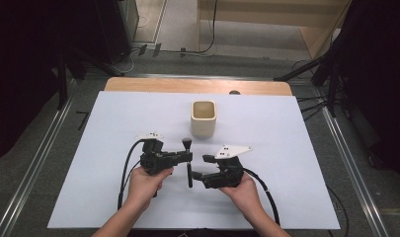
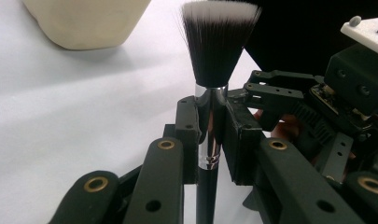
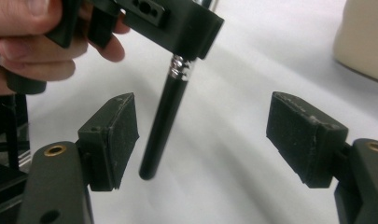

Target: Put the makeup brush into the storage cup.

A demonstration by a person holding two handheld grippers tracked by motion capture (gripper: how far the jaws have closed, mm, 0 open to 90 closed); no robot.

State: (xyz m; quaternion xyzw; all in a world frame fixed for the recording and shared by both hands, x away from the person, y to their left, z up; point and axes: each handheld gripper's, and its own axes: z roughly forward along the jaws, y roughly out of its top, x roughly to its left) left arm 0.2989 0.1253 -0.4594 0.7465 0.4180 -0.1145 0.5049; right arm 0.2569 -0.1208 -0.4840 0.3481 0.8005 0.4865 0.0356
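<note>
- A white rectangular sheet (image 1: 138, 113) covers most of a light wooden table (image 1: 197, 85), whose bare far edge shows beyond it.
- Grey carpeted floor (image 1: 34, 163) surrounds the table.
- Long silver metal rails (image 1: 37, 148) run along the floor on both sides.
- A pale wooden furniture unit (image 1: 286, 17) stands at the far end.
- Black cables (image 1: 207, 47) lie on the floor beyond the table.
- Dark black drapes (image 1: 24, 59) close both sides, and the light falls evenly from above.
</note>
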